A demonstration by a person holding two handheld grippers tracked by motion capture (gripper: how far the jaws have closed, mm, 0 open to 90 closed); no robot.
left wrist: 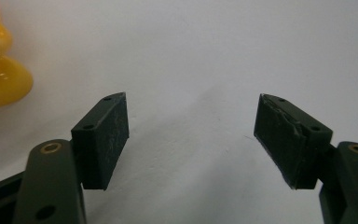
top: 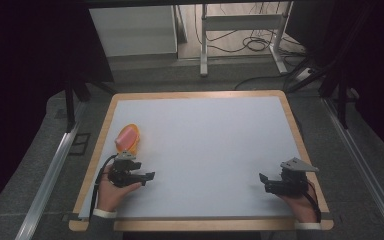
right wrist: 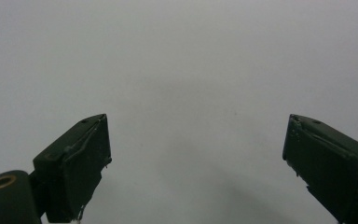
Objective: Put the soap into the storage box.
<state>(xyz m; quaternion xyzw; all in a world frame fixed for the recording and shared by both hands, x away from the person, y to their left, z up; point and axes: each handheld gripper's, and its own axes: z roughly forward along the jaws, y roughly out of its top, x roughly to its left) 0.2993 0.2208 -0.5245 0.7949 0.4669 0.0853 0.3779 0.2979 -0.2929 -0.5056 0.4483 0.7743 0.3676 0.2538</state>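
A yellow and pink plastic object [top: 128, 138] lies on the white table [top: 210, 150] just beyond the left gripper [top: 147, 176], off to the far-left side of its jaws rather than between them. Held low in the person's left hand [top: 111, 192], that gripper points toward the middle of the table, its jaws spread wide and holding nothing. In the left gripper view the object's glossy yellow edge [left wrist: 0, 77] sits up and to the left of the left pad, apart from it, with bare table in the gap between the jaws. The object's long axis appears to run away from the person, roughly crosswise to the line the jaws now point along, though its exact shape is hard to make out. Well to the right, the right gripper [top: 263, 178], in the person's right hand [top: 302, 205], faces inward across the table with its jaws also wide apart and empty; in the right gripper view nothing but plain table lies ahead of them. The left gripper is by far the nearer of the two, and any pick-up would likely turn on swinging its jaws leftward and forward to bring the object between them.
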